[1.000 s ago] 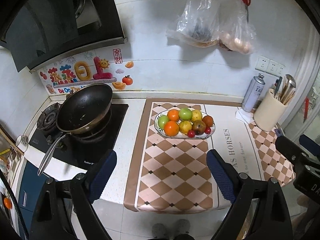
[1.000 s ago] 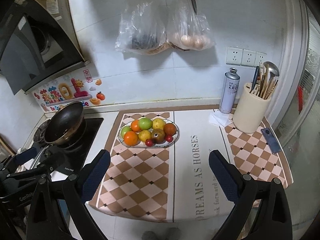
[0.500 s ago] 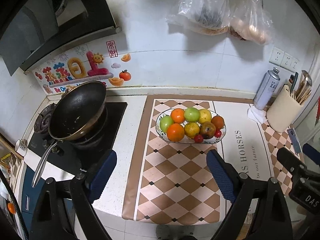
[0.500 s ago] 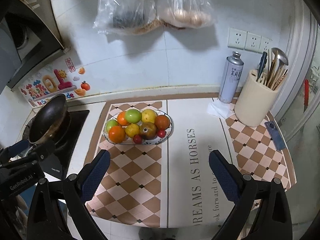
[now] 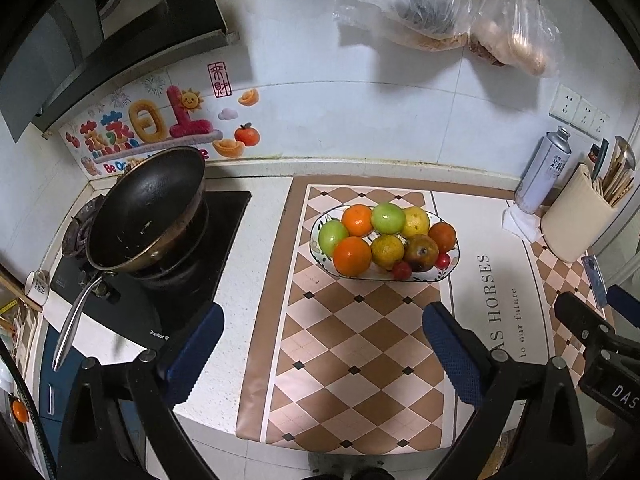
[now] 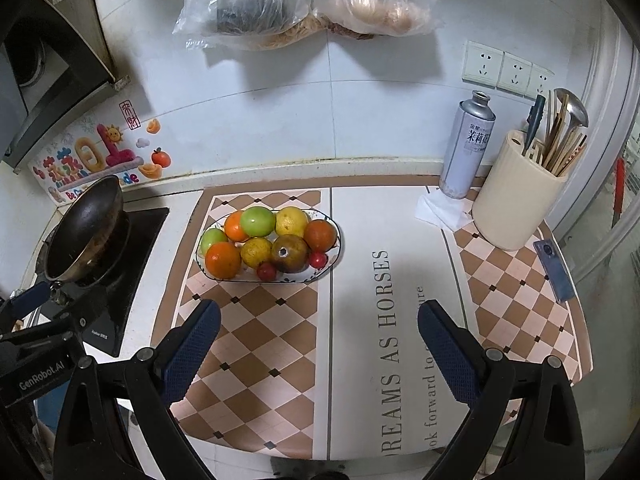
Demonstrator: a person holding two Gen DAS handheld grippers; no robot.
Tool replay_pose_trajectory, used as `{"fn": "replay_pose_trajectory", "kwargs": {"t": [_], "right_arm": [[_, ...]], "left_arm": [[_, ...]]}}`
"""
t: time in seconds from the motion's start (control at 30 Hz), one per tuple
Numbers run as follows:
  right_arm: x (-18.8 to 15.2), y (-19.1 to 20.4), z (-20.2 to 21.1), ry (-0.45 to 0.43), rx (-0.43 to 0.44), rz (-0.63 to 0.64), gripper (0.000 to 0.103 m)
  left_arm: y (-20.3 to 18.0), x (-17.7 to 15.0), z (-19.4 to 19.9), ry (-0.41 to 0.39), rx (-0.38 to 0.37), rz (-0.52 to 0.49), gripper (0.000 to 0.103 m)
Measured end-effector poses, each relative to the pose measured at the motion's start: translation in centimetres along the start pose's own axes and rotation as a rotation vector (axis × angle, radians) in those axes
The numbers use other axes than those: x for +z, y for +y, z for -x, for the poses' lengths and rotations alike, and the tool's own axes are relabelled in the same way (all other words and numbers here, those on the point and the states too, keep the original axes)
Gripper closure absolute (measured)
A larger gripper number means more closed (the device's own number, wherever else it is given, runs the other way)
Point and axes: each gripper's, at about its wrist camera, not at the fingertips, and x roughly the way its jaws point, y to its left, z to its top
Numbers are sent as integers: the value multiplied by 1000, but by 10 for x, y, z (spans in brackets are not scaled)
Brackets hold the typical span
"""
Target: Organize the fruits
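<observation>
The left gripper [image 5: 322, 338] hangs over the near part of the checked mat [image 5: 352, 344], its jaws spreading wider at this moment with nothing between them — only bare mat shows in the gap. The right gripper [image 6: 318, 336] hangs beside it, jaws set wide apart and empty, over the seam where the checked pattern meets the white strip printed with lettering. Each gripper shows at the edge of the other's view, the two well apart.

Beyond both pairs of blue pads, toward the wall, the oval dish [image 6: 334, 254] sits on the checked mat with the fruit piled in it: two oranges [image 6: 223, 260], two green apples [image 6: 257, 221], two yellow citrus fruits [image 6: 292, 221], a reddish-orange fruit [image 6: 320, 235], a brownish pear-like fruit [image 6: 289, 253] and two small red fruits [image 6: 266, 271] at the near rim. Neither gripper touches the dish or any fruit.

To the left of the mat a dark frying pan [image 5: 146, 214] stands tilted on the black stove [image 5: 188, 280], its metal handle pointing toward the counter edge. A colourful sticker [image 5: 152, 132] runs along the tiled wall behind it. To the right — near the wall — stand a silver spray can [image 6: 467, 146] on a folded tissue and a cream utensil holder [image 6: 516, 204] full of chopsticks and a ladle, with a phone [image 6: 555, 270] lying near the mat's right edge. Two clear plastic bags [image 6: 304, 4] hang on the wall above.
</observation>
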Motion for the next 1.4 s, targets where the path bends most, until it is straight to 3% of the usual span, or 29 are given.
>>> {"fn": "replay_pose_trajectory", "kwargs": {"t": [1.4], "right_arm": [[5, -1, -4, 2, -11, 16, 2]], "left_arm": [[3, 2, 7, -32, 22, 4, 1]]}}
